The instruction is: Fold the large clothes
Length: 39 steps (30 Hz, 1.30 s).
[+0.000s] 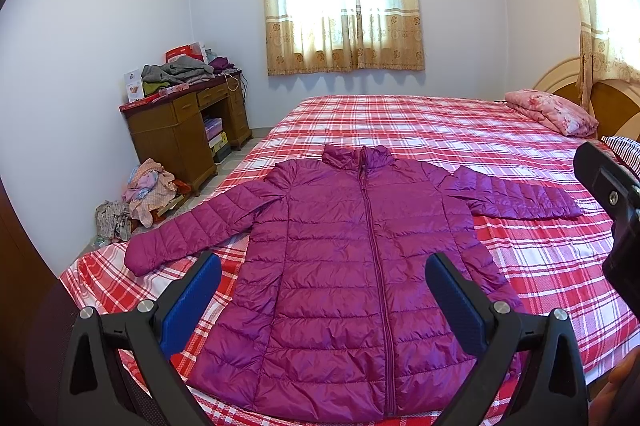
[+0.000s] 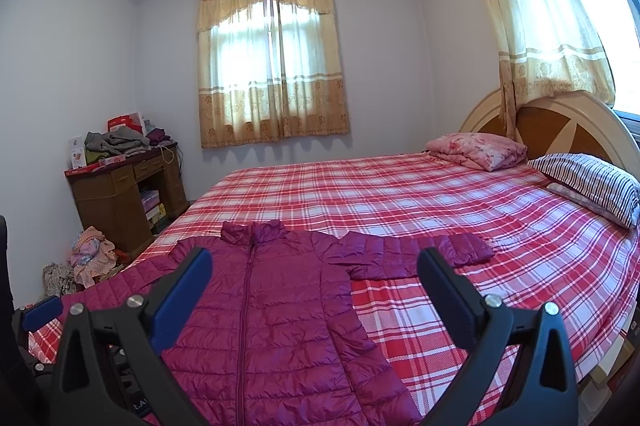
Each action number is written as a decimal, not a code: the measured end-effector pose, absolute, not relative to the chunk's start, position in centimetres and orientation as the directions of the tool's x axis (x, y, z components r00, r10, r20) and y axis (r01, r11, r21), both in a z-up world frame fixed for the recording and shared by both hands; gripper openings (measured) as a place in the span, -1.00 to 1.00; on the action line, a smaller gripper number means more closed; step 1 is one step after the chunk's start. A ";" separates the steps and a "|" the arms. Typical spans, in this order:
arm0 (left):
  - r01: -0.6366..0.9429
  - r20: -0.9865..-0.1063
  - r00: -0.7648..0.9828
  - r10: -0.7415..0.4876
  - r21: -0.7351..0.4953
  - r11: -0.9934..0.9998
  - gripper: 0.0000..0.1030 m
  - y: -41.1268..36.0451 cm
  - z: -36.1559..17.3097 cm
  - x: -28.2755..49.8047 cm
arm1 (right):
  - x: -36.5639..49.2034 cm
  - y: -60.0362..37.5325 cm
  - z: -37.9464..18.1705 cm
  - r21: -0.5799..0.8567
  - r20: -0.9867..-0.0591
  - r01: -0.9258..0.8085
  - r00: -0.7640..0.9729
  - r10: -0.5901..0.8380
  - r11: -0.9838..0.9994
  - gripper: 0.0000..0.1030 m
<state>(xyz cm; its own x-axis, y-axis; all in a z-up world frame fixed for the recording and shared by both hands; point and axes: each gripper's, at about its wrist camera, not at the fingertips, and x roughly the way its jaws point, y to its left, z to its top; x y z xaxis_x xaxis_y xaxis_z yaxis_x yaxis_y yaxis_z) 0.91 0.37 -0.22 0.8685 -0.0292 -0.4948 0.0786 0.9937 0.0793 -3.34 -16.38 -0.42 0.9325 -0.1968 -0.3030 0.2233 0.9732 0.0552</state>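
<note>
A magenta quilted puffer jacket lies flat, zipped and front up, on the red plaid bed, both sleeves spread sideways. My left gripper hovers open above its lower half, blue pads wide apart with nothing between them. In the right wrist view the jacket fills the lower left and its right sleeve stretches across the sheet. My right gripper is open over the jacket's right side and the sleeve, empty. The right gripper's black body shows at the left view's right edge.
A wooden desk piled with clothes stands by the left wall, with more clothes heaped on the floor beside it. A folded pink quilt and a striped pillow lie by the headboard. Bare plaid sheet stretches beyond the jacket.
</note>
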 end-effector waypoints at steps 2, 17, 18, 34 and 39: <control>0.080 -0.495 0.868 -0.030 0.080 0.994 0.98 0.3 -0.3 0.9 | -3.3 -16.3 -0.4 0.055 -0.304 0.223 0.932 -0.196 0.973 1.00; 0.082 -0.498 0.867 -0.032 0.079 0.993 0.98 0.1 -0.8 0.9 | -3.2 -16.5 -0.6 0.059 -0.310 0.223 0.931 -0.195 0.973 1.00; 0.082 -0.498 0.867 -0.033 0.078 0.994 0.98 0.1 -0.8 0.9 | -3.2 -16.4 -0.6 0.059 -0.311 0.223 0.930 -0.194 0.973 1.00; 0.087 -0.535 0.844 -0.034 0.074 0.994 0.98 -0.2 -1.5 2.7 | -2.4 -17.3 -1.9 0.073 -0.341 0.227 0.921 -0.190 0.971 1.00; 0.088 -0.569 0.822 -0.032 0.071 0.994 0.98 -0.3 -2.4 4.5 | -1.3 -17.8 -2.6 0.083 -0.374 0.231 0.909 -0.185 0.969 1.00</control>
